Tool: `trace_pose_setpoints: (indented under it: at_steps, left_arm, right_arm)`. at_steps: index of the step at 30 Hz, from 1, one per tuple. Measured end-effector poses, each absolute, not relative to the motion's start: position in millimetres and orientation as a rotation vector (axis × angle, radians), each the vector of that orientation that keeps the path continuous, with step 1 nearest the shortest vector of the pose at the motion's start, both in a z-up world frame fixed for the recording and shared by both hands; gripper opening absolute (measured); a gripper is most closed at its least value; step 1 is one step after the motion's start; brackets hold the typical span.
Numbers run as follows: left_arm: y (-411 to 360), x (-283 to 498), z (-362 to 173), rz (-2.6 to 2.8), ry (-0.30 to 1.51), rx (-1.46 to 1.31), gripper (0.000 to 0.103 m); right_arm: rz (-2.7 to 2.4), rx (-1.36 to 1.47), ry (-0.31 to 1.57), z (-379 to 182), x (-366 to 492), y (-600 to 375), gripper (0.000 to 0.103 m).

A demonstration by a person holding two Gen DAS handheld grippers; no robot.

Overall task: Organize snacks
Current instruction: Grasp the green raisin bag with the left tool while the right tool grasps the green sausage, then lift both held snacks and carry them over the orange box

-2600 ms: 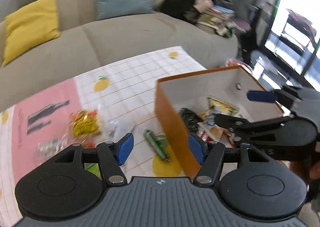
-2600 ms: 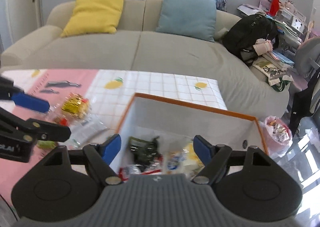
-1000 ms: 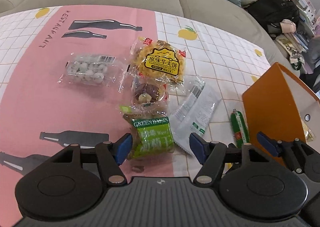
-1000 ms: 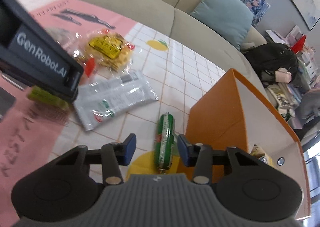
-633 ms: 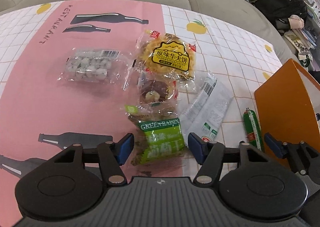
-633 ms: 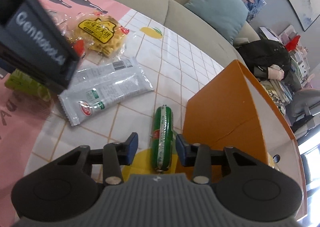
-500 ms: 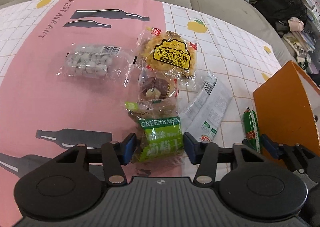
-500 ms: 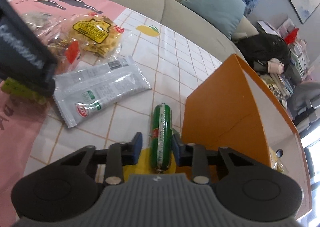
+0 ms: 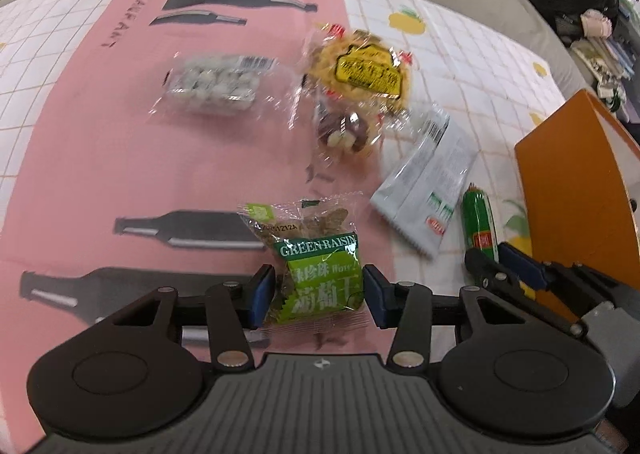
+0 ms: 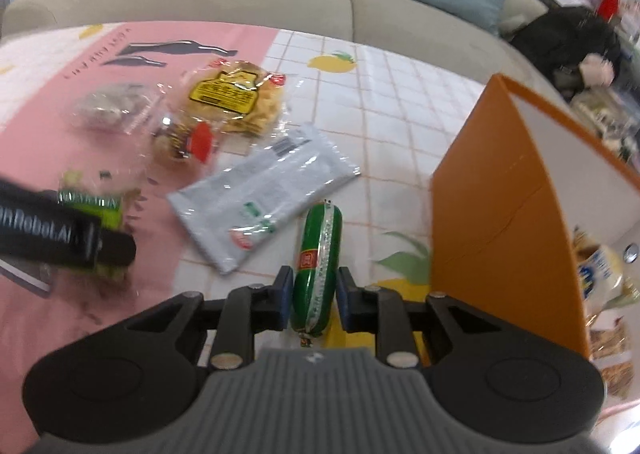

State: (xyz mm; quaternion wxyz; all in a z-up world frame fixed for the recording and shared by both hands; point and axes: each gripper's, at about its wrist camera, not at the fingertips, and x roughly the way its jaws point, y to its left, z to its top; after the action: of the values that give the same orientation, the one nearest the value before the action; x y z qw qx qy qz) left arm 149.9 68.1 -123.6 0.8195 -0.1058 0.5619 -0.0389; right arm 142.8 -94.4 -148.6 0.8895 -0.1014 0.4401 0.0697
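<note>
Snacks are spread over a table [image 9: 80,157] covered by a pink and white checked cloth, with an orange box [image 9: 576,189] standing open at its right side. A green raisin packet [image 9: 320,274] is seen between the blue pads of the left claw [image 9: 318,294], whose jaws have just been closing; the pads sit against the packet's two sides, so it is clamped. In the right wrist view a green sausage [image 10: 318,266] lies lengthwise between the fingers of the right claw [image 10: 314,298], which has been brought together on it, both pads pressed to its sides. The sausage rests on the cloth just beside the orange wall of the box, over a printed yellow fruit.

Beyond the raisin packet, a grey-white sachet [image 9: 428,181] lies tilted, near the sausage but apart from it. Further back a round yellow cake [image 9: 364,69] in clear wrap is seen, touching a small brown pastry [image 9: 342,131] in front of it. A clear pack of pale sweets [image 9: 216,83] lies to the left, well apart from the box. Inside the box, several packets [image 10: 600,274] are visible against its white wall. A beige sofa [image 10: 280,1] with yellow and blue cushions is seen behind the table.
</note>
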Motion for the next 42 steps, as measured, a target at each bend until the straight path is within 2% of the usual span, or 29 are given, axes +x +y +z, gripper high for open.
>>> trace_pose_setpoints:
  at_steps: [3,6,9,13,18,21,26,29,30,32,42]
  left_arm:
    - [69,150,-123,-0.072,1.192,-0.213,0.057]
    - [66,152,-125,-0.048,1.196,-0.201,0.063]
    - [65,155,-126,-0.028,1.211,-0.231,0.07]
    - [68,160,-128,0.011,1.238,-0.271,0.071]
    - [64,166,-128,0.03,1.256,-0.249,0.071]
    - [63,168,-128,0.031,1.267,-0.239,0.068]
    - [62,169,-127,0.031,1.274,-0.215,0.054]
    - [62,168,-127,0.028,1.267,-0.209,0.052]
    - [62,167,-127,0.028,1.265,-0.208,0.051]
    - [61,167,-127,0.026,1.26,-0.201,0.05]
    - [63,152,-118,0.023,1.233,-0.247,0.046]
  right_arm:
    - [0.169,-0.147,0.933,-147,143,-97,0.022]
    - [0.196,-0.095,0.96,-146,148,-100,0.03]
    - [0.212,-0.019,1.026,-147,159,-108,0.031]
    - [0.227,0.057,1.137,-148,174,-116,0.039]
    - [0.237,0.023,1.214,-149,186,-110,0.04]
    - [0.227,0.011,1.252,-149,189,-109,0.04]
    - [0.241,-0.027,1.267,-149,194,-109,0.04]
    - [0.246,-0.044,1.258,-149,192,-109,0.038]
    - [0.243,-0.054,1.253,-149,191,-109,0.035]
    - [0.243,-0.068,1.244,-148,190,-108,0.022]
    - [0.265,-0.04,1.221,-143,184,-113,0.021]
